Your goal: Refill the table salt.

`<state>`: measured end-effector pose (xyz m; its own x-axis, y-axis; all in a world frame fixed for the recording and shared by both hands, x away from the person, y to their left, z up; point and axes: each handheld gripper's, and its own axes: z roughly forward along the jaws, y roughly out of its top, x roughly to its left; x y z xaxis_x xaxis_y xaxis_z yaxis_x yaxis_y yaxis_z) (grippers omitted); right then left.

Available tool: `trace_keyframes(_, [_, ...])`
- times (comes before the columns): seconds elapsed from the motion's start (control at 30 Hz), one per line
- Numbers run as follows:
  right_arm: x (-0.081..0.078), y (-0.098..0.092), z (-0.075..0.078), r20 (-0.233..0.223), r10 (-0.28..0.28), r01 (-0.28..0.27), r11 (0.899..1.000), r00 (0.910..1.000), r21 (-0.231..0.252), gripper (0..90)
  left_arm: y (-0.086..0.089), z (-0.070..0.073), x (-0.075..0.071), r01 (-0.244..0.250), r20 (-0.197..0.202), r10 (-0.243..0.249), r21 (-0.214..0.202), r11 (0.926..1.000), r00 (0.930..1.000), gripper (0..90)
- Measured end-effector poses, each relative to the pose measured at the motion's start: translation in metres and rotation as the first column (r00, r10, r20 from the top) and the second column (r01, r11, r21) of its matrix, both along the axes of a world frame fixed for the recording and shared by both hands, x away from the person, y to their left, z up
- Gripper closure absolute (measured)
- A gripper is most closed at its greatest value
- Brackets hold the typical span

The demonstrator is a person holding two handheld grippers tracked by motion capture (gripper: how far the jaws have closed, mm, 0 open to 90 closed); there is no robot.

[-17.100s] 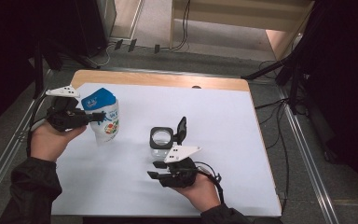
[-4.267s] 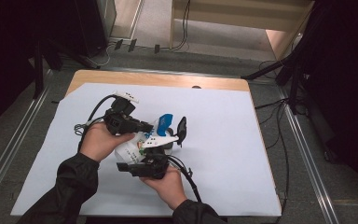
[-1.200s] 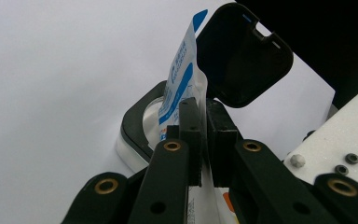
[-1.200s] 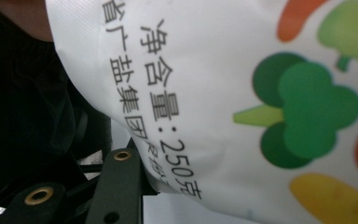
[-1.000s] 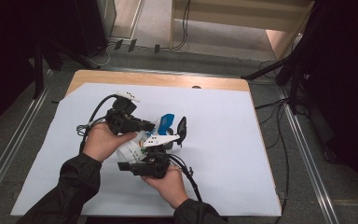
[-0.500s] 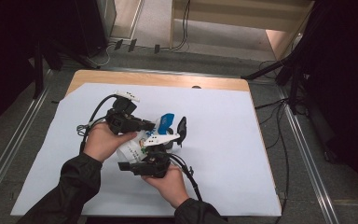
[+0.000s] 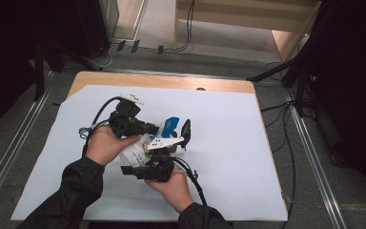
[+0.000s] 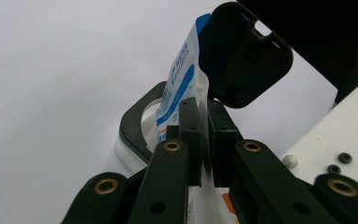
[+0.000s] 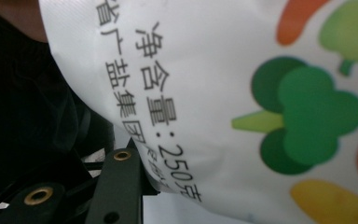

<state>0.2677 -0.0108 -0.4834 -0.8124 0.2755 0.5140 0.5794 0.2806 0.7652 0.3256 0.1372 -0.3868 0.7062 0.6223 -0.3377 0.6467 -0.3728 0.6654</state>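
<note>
A white bag (image 7: 134, 153) with a blue top (image 7: 171, 124) and printed vegetables (image 9: 307, 126) is held tilted in mid-table. Its blue top leans over a small round container (image 8: 133, 128) whose black flip lid (image 8: 242, 56) stands open (image 7: 186, 133). My left gripper (image 7: 156, 129) is shut on the bag's upper edge (image 8: 204, 109). My right gripper (image 7: 140, 161) sits under the bag's lower part and is shut on it. One finger (image 9: 121, 179) of the right gripper lies against the bag; the other is hidden behind it.
White paper (image 7: 228, 157) covers the wooden table (image 7: 171, 82). Cables trail from both grippers across the paper (image 7: 193, 179). Metal rails (image 7: 314, 157) run along both sides of the table, and dark stands rise at the right.
Nothing has moved over the last second. In the oldest frame the bag stood upright at the left in the left gripper; both grippers have since brought it to the container.
</note>
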Motion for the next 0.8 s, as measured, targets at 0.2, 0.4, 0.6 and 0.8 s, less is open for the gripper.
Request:
trace_keyframes(0.2, [0.0004, 0.0, -0.0002, -0.004, -0.001, 0.001, 1.0, 1.0, -0.001, 61.4, 0.0012, -0.0012, 0.0012, -0.005, -0.006, 0.005, -0.01, 0.9999, 1.0, 87.9])
trace_keyframes(0.4, [-0.0004, 0.0014, -0.0004, 0.014, 0.003, -0.002, 1.0, 0.9999, -0.011, 57.5, 0.0024, -0.0018, 0.0023, -0.003, -0.015, 0.003, -0.01, 0.9999, 0.9999, 88.0])
trace_keyframes(0.6, [-0.0014, 0.0018, -0.0001, 0.037, -0.002, 0.003, 1.0, 0.9993, -0.029, 60.5, 0.0027, -0.0018, 0.0022, -0.004, -0.015, 0.004, -0.018, 0.9998, 0.9999, 87.9])
trace_keyframes(0.8, [-0.0009, 0.0011, -0.0003, 0.017, -0.008, 0.008, 1.0, 0.9998, -0.014, 61.8, 0.0033, -0.0019, 0.0026, -0.011, -0.013, 0.011, -0.018, 0.9998, 0.9999, 87.9])
